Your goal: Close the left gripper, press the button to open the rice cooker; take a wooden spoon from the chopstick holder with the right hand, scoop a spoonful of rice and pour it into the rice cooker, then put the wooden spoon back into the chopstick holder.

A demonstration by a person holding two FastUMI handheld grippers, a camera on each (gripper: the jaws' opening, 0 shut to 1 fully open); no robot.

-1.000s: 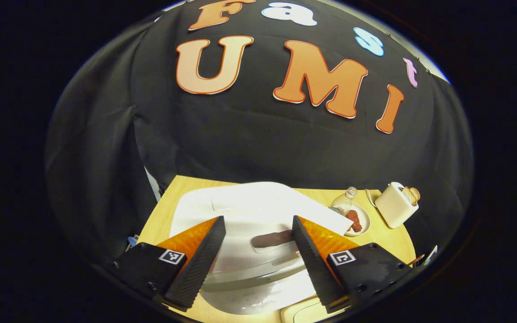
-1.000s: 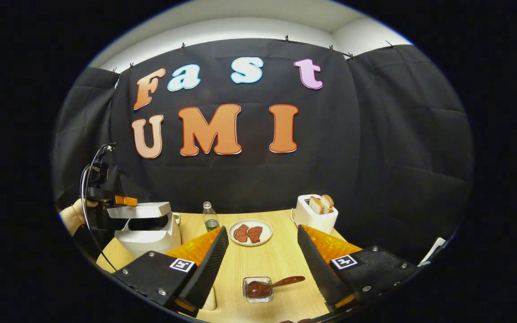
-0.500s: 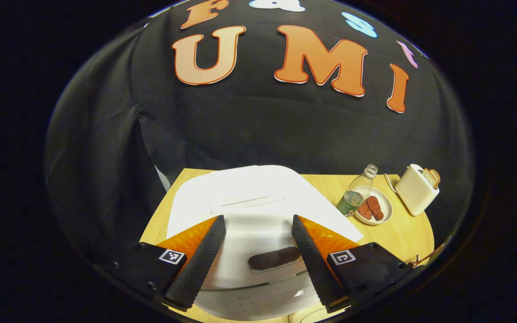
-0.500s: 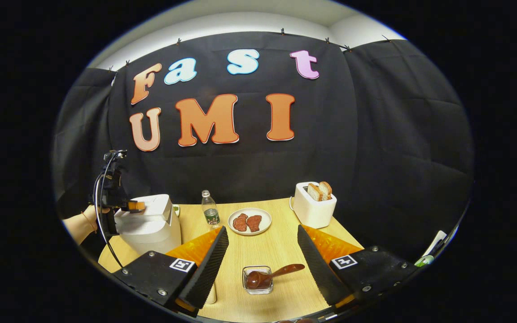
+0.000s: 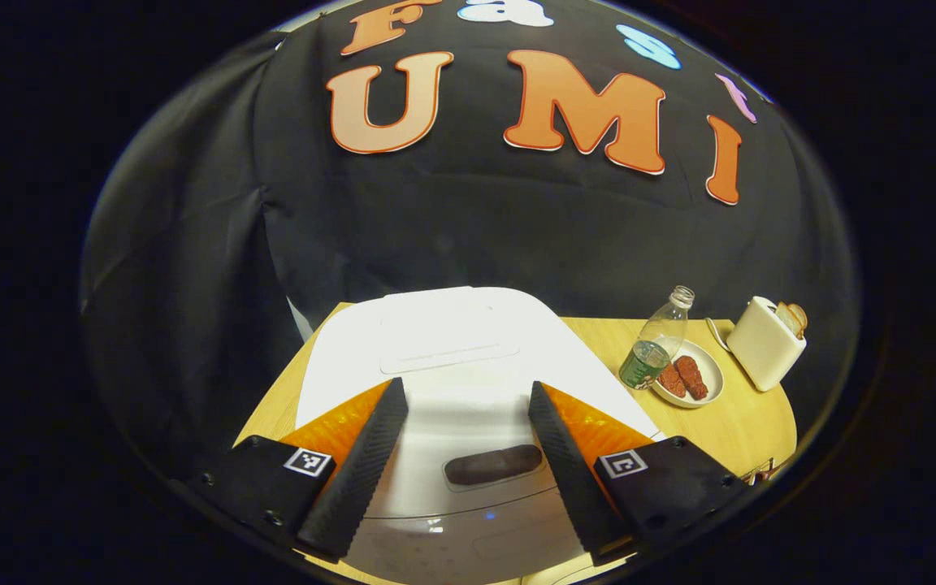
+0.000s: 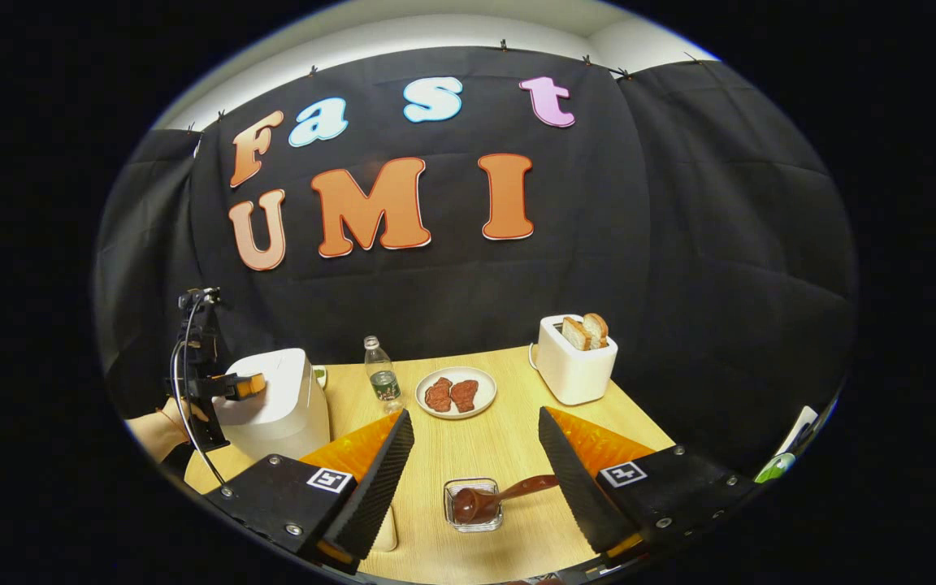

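Counter (image 6: 509,443) carries everything; largest item on it is the rice cooker (image 5: 452,382), and that is where the change is: a second ago its lid stood raised, half a second ago it was coming down, now it sits flat and shut in both views. Left hand-held gripper (image 5: 468,455) has settled lower over the lid, fingers spread apart, the dark oval button (image 5: 494,464) lying between them, untouched as far as can be told. Judgement: the cooker is closed, so the opening step is not in effect; the left fingers must first be pressed together, then pushed on the button. Right hand-held gripper (image 6: 476,475) hovers over the counter, fingers spread, empty. The wooden spoon (image 6: 496,497) rests with its bowl in a small glass dish (image 6: 473,517) between those fingers, not gripped. No rice visible.
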